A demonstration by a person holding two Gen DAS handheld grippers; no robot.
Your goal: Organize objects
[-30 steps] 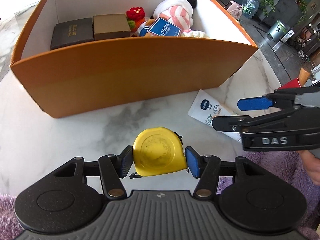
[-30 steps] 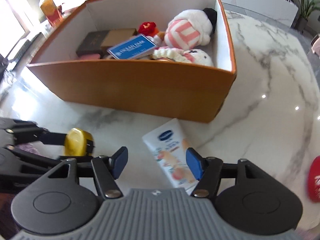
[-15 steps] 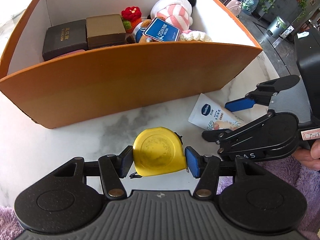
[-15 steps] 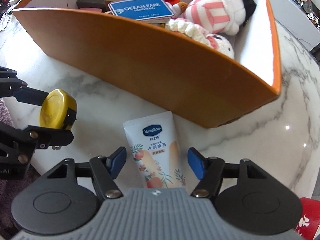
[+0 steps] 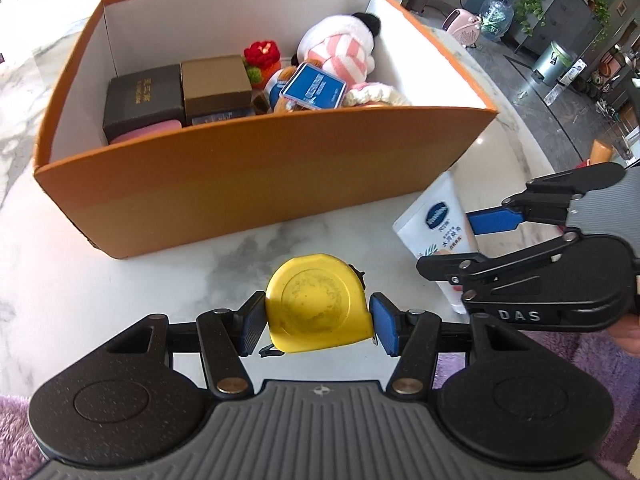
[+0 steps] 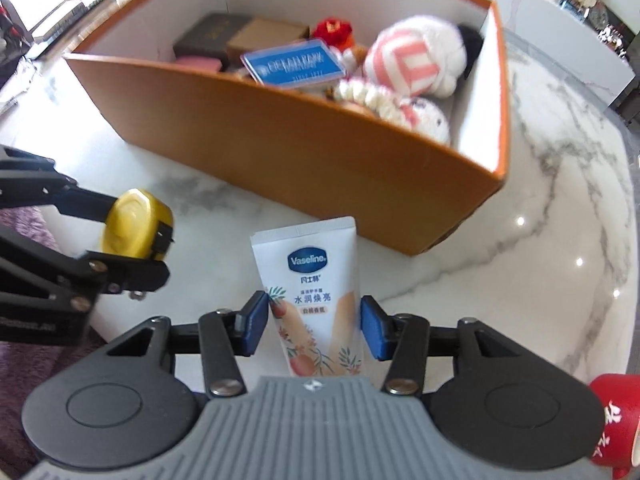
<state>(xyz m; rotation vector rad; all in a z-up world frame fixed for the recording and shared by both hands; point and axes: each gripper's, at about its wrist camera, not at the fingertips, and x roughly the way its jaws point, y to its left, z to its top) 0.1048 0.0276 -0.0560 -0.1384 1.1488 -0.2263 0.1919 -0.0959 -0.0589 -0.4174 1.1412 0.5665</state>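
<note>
- Up front in the left wrist view, the left hand-held gripper (image 5: 318, 320) pinches a yellow tape measure (image 5: 318, 304) between its blue pads, held over the marble worktop (image 5: 80, 280) just short of the orange box (image 5: 256, 184).
- Inside the box, at its left end, sit a dark box (image 5: 142, 94) and a tan box (image 5: 216, 82) side by side, with a pink item (image 5: 148, 130) in front of them.
- Further right lie a red crochet flower (image 5: 262, 54), a blue card (image 5: 314, 86) tilted on top of the pile, a pink-striped plush toy (image 5: 340, 48) and a cream knitted piece (image 5: 378, 96).
- To the right, the right hand-held gripper (image 5: 464, 240) straddles a white Vaseline tube (image 5: 438, 218) beside the box's near corner.
- From the right wrist view, that tube (image 6: 314, 296) stands between the blue pads of the right hand-held gripper (image 6: 314, 322); the pads sit at its sides, but whether they press it I cannot tell.
- The box (image 6: 300, 148) lies just beyond the tube, the blue card (image 6: 294, 64) and striped plush (image 6: 412, 56) showing over its wall.
- At the left, the tape measure (image 6: 132, 224) hangs in the left hand-held gripper (image 6: 116, 236).
- A red cup (image 6: 612, 420) shows at the lower right edge.
</note>
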